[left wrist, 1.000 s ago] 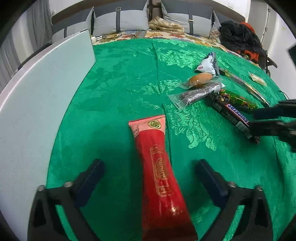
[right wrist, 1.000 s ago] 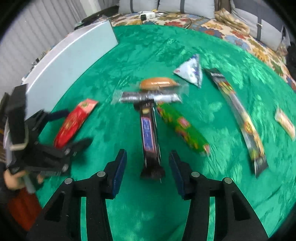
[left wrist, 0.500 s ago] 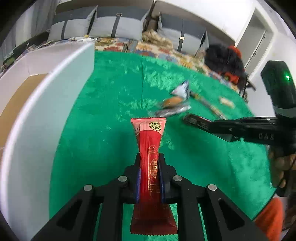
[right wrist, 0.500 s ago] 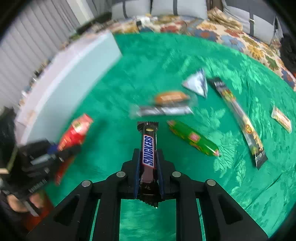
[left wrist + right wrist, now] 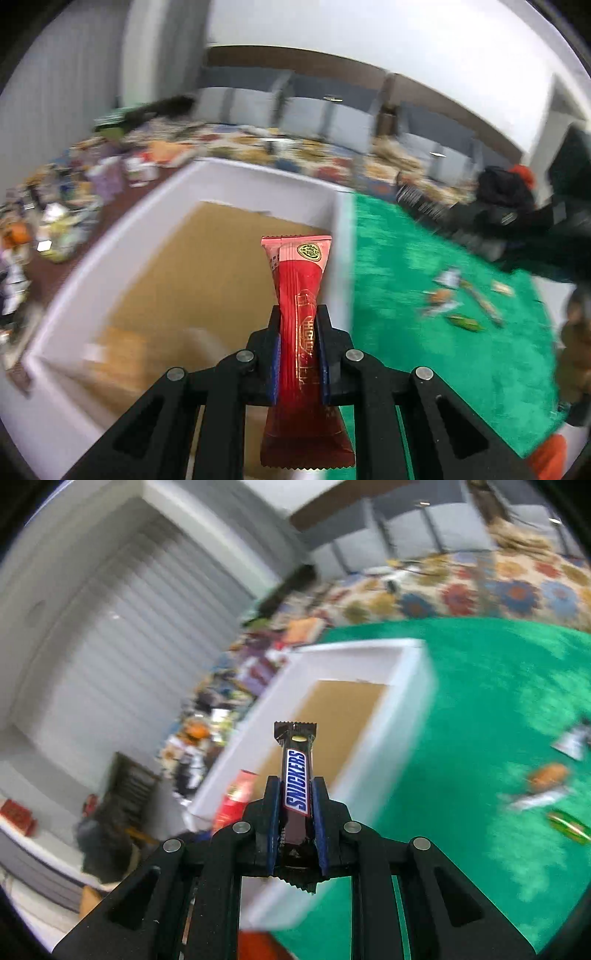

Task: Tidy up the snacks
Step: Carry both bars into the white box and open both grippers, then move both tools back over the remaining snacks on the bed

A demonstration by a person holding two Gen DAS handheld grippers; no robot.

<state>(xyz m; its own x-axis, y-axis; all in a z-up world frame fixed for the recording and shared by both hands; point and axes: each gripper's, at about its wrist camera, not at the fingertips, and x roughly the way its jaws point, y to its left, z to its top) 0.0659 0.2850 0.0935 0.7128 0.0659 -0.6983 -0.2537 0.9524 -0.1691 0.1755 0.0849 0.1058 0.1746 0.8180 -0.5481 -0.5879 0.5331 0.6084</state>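
Observation:
My left gripper [image 5: 297, 325] is shut on a long red snack packet [image 5: 301, 295] and holds it in the air over the right wall of a white box [image 5: 255, 173] with a brown cardboard floor. My right gripper [image 5: 295, 794] is shut on a Snickers bar [image 5: 296, 775] and holds it in the air short of the same white box [image 5: 406, 701]. The red packet also shows in the right wrist view [image 5: 236, 797], beside the box's near end. Several loose snacks [image 5: 454, 302] lie on the green cloth [image 5: 424, 332].
Both views are motion-blurred. The right gripper's black body [image 5: 517, 221] hangs at the right of the left wrist view. A cluttered floor with small items [image 5: 55, 214] lies beyond the box. Loose snacks [image 5: 546, 786] lie on the green cloth [image 5: 498, 701] at the right.
Both grippers closed on their snacks, lifted them off the green cloth and swung left towards the white box, whose brown floor has come into view.

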